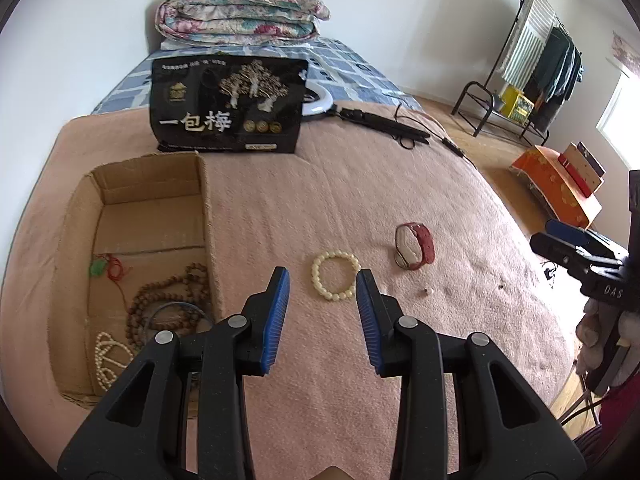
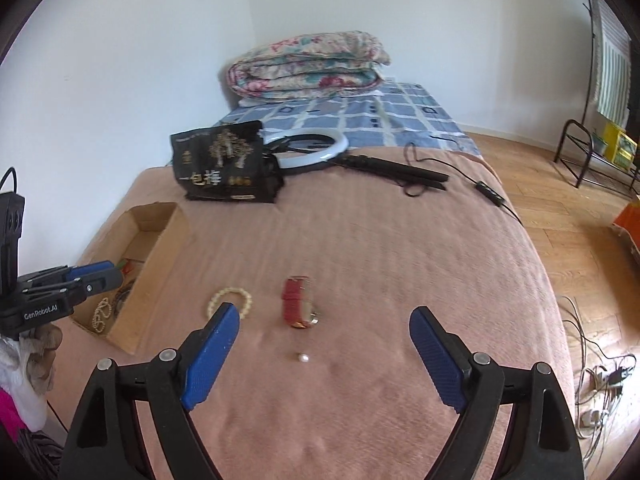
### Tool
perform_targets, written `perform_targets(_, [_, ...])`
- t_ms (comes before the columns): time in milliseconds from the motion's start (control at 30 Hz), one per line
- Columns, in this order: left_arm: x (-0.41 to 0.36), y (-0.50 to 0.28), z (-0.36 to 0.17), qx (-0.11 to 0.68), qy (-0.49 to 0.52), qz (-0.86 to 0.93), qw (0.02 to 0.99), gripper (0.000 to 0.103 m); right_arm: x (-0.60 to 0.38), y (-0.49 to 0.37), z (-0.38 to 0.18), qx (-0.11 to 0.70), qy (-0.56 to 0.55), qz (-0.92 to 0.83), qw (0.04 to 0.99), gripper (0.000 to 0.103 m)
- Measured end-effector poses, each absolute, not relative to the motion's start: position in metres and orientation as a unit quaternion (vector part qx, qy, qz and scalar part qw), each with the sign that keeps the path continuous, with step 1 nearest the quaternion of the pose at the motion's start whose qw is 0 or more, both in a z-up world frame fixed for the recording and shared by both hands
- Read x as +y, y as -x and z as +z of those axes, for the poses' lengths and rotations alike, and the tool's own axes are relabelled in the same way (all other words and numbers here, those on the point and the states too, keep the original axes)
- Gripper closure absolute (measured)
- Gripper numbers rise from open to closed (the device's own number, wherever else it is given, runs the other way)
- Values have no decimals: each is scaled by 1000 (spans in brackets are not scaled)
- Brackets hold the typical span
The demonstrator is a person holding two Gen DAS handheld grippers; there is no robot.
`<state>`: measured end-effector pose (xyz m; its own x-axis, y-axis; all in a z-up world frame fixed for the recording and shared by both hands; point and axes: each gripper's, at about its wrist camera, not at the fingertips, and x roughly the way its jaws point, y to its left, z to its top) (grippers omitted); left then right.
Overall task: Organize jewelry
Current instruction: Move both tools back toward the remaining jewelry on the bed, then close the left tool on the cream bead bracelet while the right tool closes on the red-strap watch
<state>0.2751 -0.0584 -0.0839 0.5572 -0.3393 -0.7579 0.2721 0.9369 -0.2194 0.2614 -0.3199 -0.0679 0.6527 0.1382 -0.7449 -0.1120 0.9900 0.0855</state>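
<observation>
From my left wrist view, the cardboard box (image 1: 152,216) sits at the left on the pink blanket (image 1: 320,200), its near corner cut off behind my left gripper (image 1: 322,286), whose jaws are spread and hold nothing. Inside the box I make out a brown bead necklace (image 1: 168,300), a white pearl strand (image 1: 106,354) and a green pendant on red cord (image 1: 98,269); a dark hoop beside the beads is too blurred to name. Just past the fingertips lies the cream bead bracelet (image 1: 335,276) on the blanket, with the red-strapped watch (image 1: 414,246) to its right, apart from it. A tiny pale speck nearer my side I cannot identify here.

The right wrist view settles it: a small pearl (image 2: 304,357) lies loose, near the watch (image 2: 298,304). My right gripper (image 2: 324,318) is also released and empty, and its left finger (image 2: 210,360) overlaps part of the bracelet (image 2: 230,300). From this side the box's (image 2: 156,256) contents are mostly hidden by its wall and the left gripper (image 2: 94,272).

Beyond, a black snack bag (image 1: 228,104) stands on the bed, a ring light (image 2: 312,148) behind it, a folded floral quilt (image 1: 240,12) against the white wall, wood floor at the right.
</observation>
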Motion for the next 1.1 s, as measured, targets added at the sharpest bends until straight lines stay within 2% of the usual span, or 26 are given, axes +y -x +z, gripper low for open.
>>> perform_targets(600, [-98,-284,-126,475,30,-183,860,68,-432,-240,-112,461,-51,-17,886,14])
perform_targets(667, [-99,-287,-131,479,32,-180,859,59,-431,-241,-114,462,-53,-13,885,14])
perform_targets(900, [-111,-296,-151,499,18,-179,848,58,-408,-254,-120,456,-60,27,888,14])
perform_targets(967, [-114,-299,-158,501,13,-175,847,41,-395,-260,-122,457,-58,42,887,14])
perform_targets(1100, [-116,-307,-171,511,13,-168,843,38,-366,-276,-126,460,-47,71,884,14])
